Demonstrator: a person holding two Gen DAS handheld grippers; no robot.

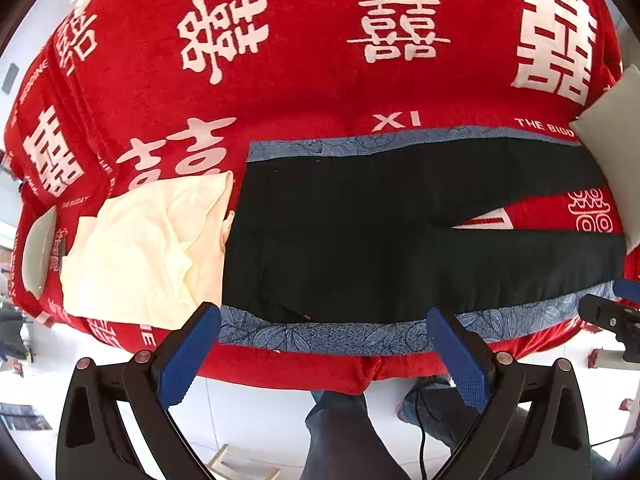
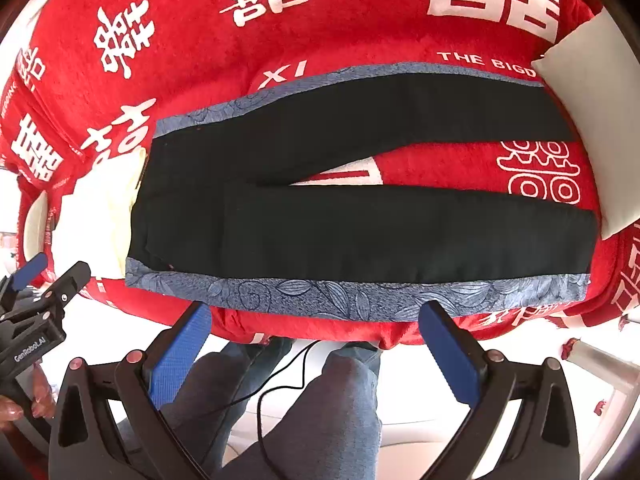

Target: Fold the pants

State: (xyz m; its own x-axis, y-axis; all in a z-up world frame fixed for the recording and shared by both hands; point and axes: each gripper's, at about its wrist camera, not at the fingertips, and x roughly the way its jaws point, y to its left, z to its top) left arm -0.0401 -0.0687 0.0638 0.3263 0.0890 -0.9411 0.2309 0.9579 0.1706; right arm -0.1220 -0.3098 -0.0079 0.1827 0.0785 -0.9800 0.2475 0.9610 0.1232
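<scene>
Nearest me, my left gripper [image 1: 324, 344] and my right gripper [image 2: 316, 340] both hover with blue-padded fingers spread wide and empty, poised over the near edge so each can take a hold. Just beyond lies the pair of black fabric pants with blue floral side stripes [image 2: 360, 224], flat on the red plush blanket with white characters [image 2: 320, 32], waist left, legs running right and parted in a narrow V, laid out ready for folding. At the left, touching the waist, a cream crumpled cloth [image 1: 148, 248] sits aside. A pale grey pillow [image 2: 592, 128] rests far right.
</scene>
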